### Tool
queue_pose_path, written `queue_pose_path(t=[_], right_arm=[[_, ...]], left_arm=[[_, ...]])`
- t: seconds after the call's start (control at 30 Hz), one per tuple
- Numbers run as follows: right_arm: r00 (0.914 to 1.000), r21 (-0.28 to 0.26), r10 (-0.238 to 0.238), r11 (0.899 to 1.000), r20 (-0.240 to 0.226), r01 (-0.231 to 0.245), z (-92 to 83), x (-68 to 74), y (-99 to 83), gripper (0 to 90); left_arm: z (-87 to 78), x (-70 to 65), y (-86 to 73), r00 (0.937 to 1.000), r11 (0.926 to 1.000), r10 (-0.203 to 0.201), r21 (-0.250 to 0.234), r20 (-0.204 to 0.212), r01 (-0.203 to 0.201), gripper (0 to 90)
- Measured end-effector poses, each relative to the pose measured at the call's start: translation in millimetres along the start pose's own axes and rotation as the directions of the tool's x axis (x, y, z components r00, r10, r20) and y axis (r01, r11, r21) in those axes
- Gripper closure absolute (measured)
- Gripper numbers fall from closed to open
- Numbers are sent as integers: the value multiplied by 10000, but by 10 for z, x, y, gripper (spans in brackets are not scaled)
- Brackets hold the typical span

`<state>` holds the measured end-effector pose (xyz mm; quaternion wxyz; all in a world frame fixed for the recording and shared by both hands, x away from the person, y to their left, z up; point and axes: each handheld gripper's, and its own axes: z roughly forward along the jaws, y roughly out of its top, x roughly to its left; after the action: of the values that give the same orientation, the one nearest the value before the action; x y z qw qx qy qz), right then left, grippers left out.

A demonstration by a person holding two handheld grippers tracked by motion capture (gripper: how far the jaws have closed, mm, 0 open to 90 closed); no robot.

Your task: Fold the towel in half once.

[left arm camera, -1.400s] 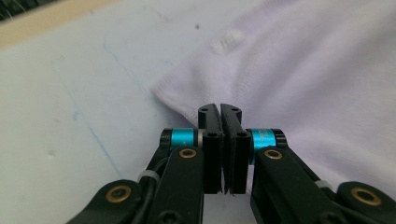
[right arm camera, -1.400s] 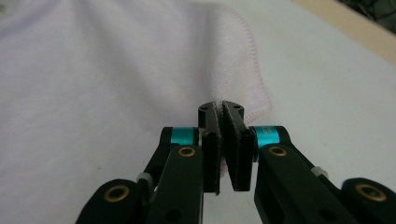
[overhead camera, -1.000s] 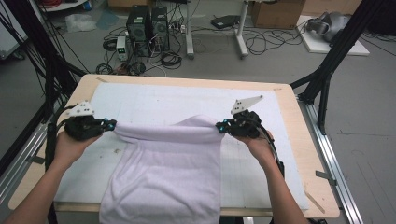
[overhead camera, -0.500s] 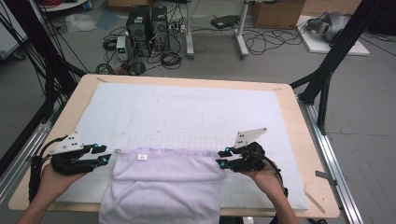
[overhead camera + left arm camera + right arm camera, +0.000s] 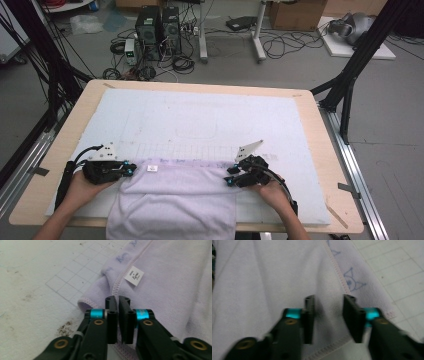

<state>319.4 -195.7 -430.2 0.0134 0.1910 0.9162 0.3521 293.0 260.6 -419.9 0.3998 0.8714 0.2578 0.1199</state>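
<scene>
A pale lilac towel (image 5: 175, 200) lies folded on the white gridded mat (image 5: 200, 120), its near part hanging over the table's front edge. A small white label (image 5: 152, 168) sits near its far left corner. My left gripper (image 5: 129, 170) rests at the towel's left corner. Its jaws (image 5: 118, 300) have just closed to a thin slit, with no cloth seen pinched and the towel (image 5: 170, 290) flat beneath. My right gripper (image 5: 229, 179) is at the towel's right edge. Its jaws (image 5: 329, 300) have just been closing but stand apart, with the towel (image 5: 262, 277) lying flat under the gap.
The mat (image 5: 37, 270) covers a wooden table (image 5: 330, 165), bare beyond the towel. Past the far edge, computer towers (image 5: 159, 27) and cables lie on the floor. Black frame legs (image 5: 350, 75) stand at both sides.
Both grippers came down and toward the table's front edge, and the lifted towel edge now lies flat as a fold. Both grippers' jaws opened, then closed in again.
</scene>
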Motion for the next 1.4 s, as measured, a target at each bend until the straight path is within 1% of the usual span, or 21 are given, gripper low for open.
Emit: queue_pose_path(t=[0.03, 0.07, 0.17, 0.27, 0.37, 0.43, 0.53, 0.6, 0.67, 0.73, 0.8, 0.9, 0.97, 1.07, 1.1, 1.17, 1.2, 1.3, 1.33, 1.37, 1.4], right_arm=[[9999, 45, -97, 9999, -82, 98, -9, 13, 7, 840], [9995, 38, -236, 9997, -187, 237, -13, 23, 13, 860], [9987, -45, -516, 9987, 21, 516, -70, 85, 41, 866], [9968, -584, -768, 9953, 205, 779, -221, 199, 88, 867], [9945, -1249, -1025, 9867, 192, 1041, -401, 392, 101, 868], [9912, -1335, -1326, 9822, 63, 1322, -481, 558, 71, 868], [9849, -1267, -1631, 9798, -572, 1549, -555, 812, -13, 852], [9813, -1493, -1734, 9758, -835, 1597, -617, 911, -48, 779], [9813, -1794, -1761, 9707, -776, 1600, -669, 918, -46, 741], [9864, -1705, -1592, 9739, -417, 1499, -682, 834, -14, 694], [9904, -1507, -1384, 9790, 46, 1375, -655, 700, 29, 661], [9944, -1496, -865, 9842, 605, 948, -571, 414, 72, 619], [9933, -1429, -437, 9880, 1069, 589, -496, 195, 73, 589], [9896, -998, 265, 9949, 1415, -124, -350, -88, 59, 563], [9894, -1004, 484, 9943, 1366, -348, -308, -164, 51, 555], [9884, -992, 743, 9932, 1325, -614, -229, -263, 41, 533], [9895, -985, 786, 9929, 1213, -668, -189, -296, 38, 530], [9919, -732, 966, 9932, 823, -907, -79, -351, 29, 508], [9921, -674, 998, 9932, 757, -948, -50, -364, 24, 509], [9921, -549, 1033, 9935, 707, -995, -26, -373, 18, 533], [9933, -441, 1024, 9940, 527, -1001, -11, -381, 12, 581]], left_arm=[[-24, -10, 5, 10000, 10000, 22, -61, -20, -22, 876], [-52, -18, 11, 10000, 9999, -8, -142, -30, 7, 878], [-179, -39, 24, 9999, 9992, 31, -393, -115, -35, 881], [-350, -105, 33, 9997, 9974, 129, -702, -227, -144, 881], [-539, -226, 10, 9994, 9951, 258, -952, -229, -279, 882], [-658, -342, -32, 9990, 9937, 425, -1030, -138, -437, 882], [-780, -508, -103, 9972, 9903, 722, -1204, 178, -696, 873], [-809, -556, -122, 9972, 9891, 713, -1311, 247, -675, 777], [-787, -532, -105, 9975, 9901, 694, -1230, 136, -672, 712], [-731, -462, -69, 9984, 9907, 567, -1236, -53, -569, 668], [-645, -375, -27, 9985, 9921, 478, -1151, -259, -505, 657], [-476, -204, 18, 9979, 9940, 115, -1078, -639, -184, 643], [-355, -74, 34, 9958, 9951, -116, -986, -913, 26, 631], [-151, 115, 45, 9922, 9963, -520, -740, -1137, 437, 592], [-82, 180, 44, 9927, 9952, -750, -692, -949, 686, 554], [42, 268, 40, 9930, 9958, -854, -391, -817, 824, 522], [105, 301, 41, 9933, 9949, -988, -246, -603, 975, 497], [236, 348, 32, 9940, 9940, -1053, 265, -301, 1061, 502], [259, 348, 23, 9957, 9949, -925, 390, -93, 928, 599], [270, 333, 21, 9970, 9960, -755, 464, -156, 761, 713], [262, 327, 21, 9975, 9966, -685, 450, -148, 691, 764]])
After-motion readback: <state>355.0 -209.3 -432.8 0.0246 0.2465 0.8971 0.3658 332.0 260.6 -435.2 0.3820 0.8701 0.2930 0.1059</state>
